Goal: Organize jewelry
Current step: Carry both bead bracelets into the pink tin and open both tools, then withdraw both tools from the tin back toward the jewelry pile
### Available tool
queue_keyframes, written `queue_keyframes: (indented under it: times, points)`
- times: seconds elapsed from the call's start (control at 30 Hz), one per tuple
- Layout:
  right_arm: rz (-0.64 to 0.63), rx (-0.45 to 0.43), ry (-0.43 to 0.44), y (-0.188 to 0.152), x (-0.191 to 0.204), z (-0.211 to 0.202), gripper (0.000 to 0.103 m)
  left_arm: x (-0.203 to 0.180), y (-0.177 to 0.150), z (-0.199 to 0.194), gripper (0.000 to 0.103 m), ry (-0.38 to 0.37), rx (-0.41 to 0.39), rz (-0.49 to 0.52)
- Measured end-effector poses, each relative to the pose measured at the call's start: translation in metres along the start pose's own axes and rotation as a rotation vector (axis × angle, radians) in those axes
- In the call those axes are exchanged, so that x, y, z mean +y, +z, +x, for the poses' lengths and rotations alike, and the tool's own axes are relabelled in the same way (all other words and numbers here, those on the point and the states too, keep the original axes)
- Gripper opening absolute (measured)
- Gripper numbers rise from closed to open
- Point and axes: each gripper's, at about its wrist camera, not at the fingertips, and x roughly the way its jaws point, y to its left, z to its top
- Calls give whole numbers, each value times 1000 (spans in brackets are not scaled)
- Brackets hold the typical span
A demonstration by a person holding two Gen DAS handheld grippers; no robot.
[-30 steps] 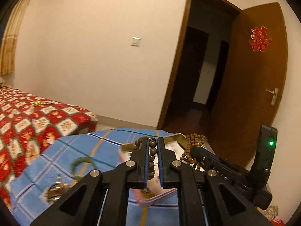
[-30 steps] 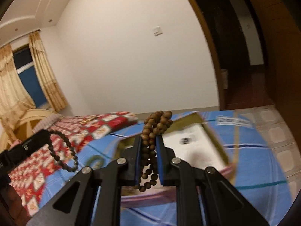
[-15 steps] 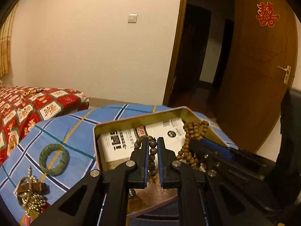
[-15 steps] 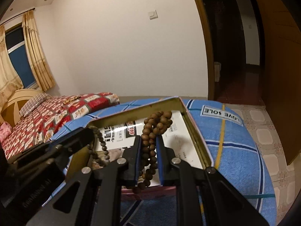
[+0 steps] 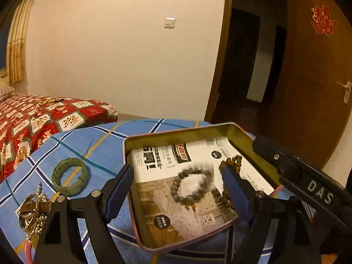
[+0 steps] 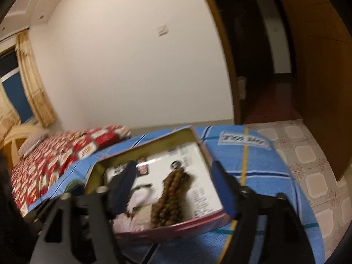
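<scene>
A shallow metal tin [image 5: 176, 133] lined with printed paper sits on the blue checked cloth. My left gripper [image 5: 178, 173] hovers over it, its jaws opening; a dark grey bead bracelet [image 5: 191, 184] lies loose on the paper between them, touched by neither pad. My right gripper [image 6: 173, 176] hangs over the same tin [image 6: 204, 154], its jaws opening as well. A long brown bead strand [image 6: 170, 198] lies in the tin between them, free of the pads. That brown strand [image 5: 233, 162] also shows in the left wrist view.
A green jade bangle [image 5: 71, 176] lies on the cloth [image 5: 99, 136] left of the tin, with a heap of gold and metal jewelry [image 5: 33, 211] nearer me. A red patterned bed [image 5: 33, 118] stands at left, an open wooden door [image 5: 308, 88] at right.
Both grippers came down over the tin and opened. The grey bracelet dropped from the left one and the brown strand from the right one into the tin.
</scene>
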Motion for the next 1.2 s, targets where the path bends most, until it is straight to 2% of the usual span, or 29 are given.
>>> queue_keyframes:
  times: [0.1, 0.27, 0.63, 0.77, 1.2]
  points:
    - [39, 1, -14, 2, -7, 1, 76, 3, 0, 4, 83, 14, 23, -16]
    - [93, 20, -10, 3, -15, 7, 77, 8, 0, 2, 83, 31, 16, -45]
    - [64, -31, -39, 1, -11, 2, 89, 6, -9, -12, 83, 123, 5, -14]
    - [58, -33, -54, 0, -10, 2, 89, 4, -12, -18, 83, 152, 0, 1]
    - [119, -64, -80, -2, -20, -5, 89, 7, -21, -35, 83, 179, -12, 16]
